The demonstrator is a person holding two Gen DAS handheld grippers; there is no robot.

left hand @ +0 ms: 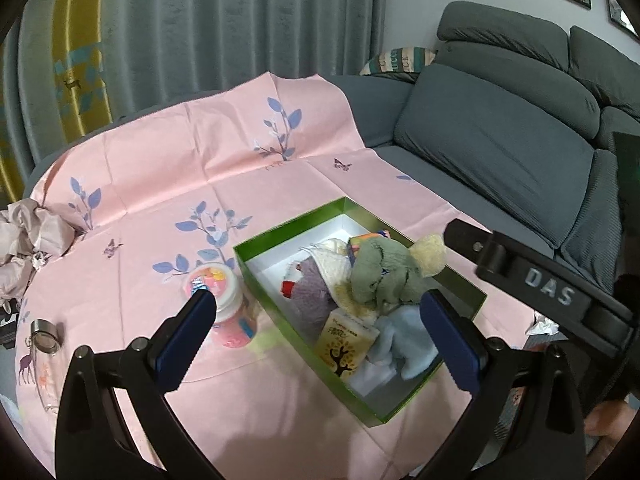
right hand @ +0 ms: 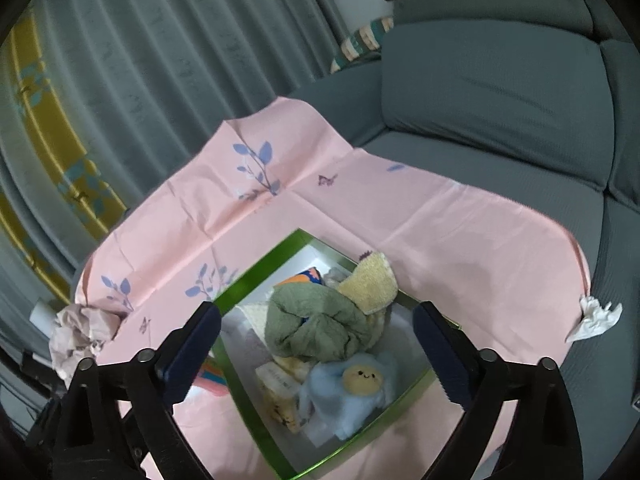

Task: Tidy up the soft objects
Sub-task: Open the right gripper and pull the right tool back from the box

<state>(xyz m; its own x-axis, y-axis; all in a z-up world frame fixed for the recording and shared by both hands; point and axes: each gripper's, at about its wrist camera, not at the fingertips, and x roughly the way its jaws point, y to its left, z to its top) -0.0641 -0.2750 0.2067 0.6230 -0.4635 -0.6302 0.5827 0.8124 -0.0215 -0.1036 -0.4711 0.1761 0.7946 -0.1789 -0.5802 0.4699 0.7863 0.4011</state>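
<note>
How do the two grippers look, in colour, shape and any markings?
Both are alike: black linkage arms with round silver pivot pins, each finger ending in a dark blue pad with a toothed edge. That holds for the left gripper and the right gripper. In the left wrist view the right gripper's black body bears raised letters "DAS". No cables or sleeves show.

crumpled green cloth [right hand: 320, 326], atop box's [left hand: 276, 322] soft pile

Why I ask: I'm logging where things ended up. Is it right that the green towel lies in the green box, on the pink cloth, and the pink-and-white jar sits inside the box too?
Not quite. The jar stands outside the green box, beside it on the pink cloth, as the left wrist view shows. The green towel does lie in the box.
</note>
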